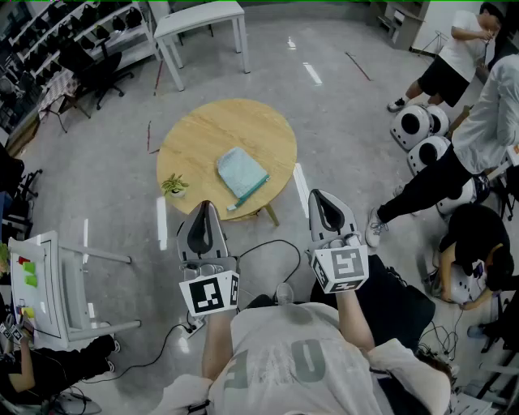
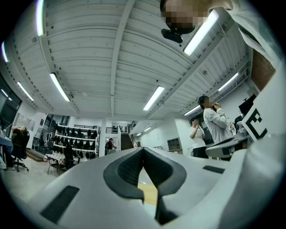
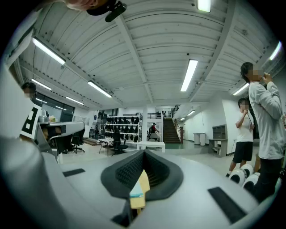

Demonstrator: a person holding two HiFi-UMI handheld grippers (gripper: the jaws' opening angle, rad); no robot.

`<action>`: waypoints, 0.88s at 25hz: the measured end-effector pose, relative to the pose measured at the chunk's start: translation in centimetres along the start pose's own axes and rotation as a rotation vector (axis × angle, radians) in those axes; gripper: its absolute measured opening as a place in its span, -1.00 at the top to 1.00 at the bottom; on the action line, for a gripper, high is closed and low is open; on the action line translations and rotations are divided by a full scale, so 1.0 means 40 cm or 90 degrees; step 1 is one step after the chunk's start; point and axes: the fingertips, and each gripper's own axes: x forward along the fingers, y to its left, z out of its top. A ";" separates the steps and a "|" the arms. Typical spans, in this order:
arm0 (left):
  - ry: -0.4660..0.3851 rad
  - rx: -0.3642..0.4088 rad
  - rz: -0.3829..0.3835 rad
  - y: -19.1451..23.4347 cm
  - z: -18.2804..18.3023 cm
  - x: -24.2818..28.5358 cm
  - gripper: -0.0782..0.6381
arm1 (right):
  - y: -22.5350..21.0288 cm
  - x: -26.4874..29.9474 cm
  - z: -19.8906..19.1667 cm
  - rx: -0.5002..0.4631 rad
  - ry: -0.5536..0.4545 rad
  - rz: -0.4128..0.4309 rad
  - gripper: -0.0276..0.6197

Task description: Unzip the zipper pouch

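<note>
A light teal zipper pouch (image 1: 242, 175) lies flat on the round wooden table (image 1: 203, 134), its darker zipper edge along the side nearest me. My left gripper (image 1: 203, 207) and right gripper (image 1: 318, 197) hover short of the table's near edge, both apart from the pouch. In the left gripper view the jaws of the left gripper (image 2: 142, 150) meet at the tips with nothing held. The right gripper (image 3: 144, 153) is shut and empty too. Through the gap below its tips I glimpse a sliver of the pouch (image 3: 136, 192) and the table (image 3: 143, 180).
A small potted plant (image 1: 174, 187) stands at the table's left near edge. A black cable (image 1: 268, 247) lies on the floor under the grippers. A white cart (image 1: 49, 284) stands at the left, a white table (image 1: 199, 20) behind. People (image 1: 478, 121) and white round machines (image 1: 418, 126) are at the right.
</note>
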 end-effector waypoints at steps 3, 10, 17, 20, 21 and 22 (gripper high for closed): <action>0.003 0.005 -0.003 -0.013 -0.009 0.001 0.70 | -0.001 0.001 -0.012 0.000 0.003 0.007 0.82; 0.019 -0.004 0.002 -0.036 -0.017 -0.015 0.70 | 0.001 -0.007 -0.043 0.030 0.022 0.034 0.82; 0.024 -0.006 -0.003 -0.049 -0.021 0.003 0.70 | -0.009 0.014 -0.033 0.039 0.005 0.053 0.82; 0.012 -0.001 -0.021 -0.052 -0.028 0.039 0.70 | -0.025 0.048 -0.033 0.037 -0.001 0.048 0.82; 0.011 0.000 -0.025 -0.050 -0.034 0.053 0.70 | -0.030 0.059 -0.034 0.038 -0.001 0.046 0.82; 0.012 -0.001 -0.027 -0.047 -0.041 0.067 0.70 | -0.035 0.069 -0.037 0.038 0.000 0.044 0.82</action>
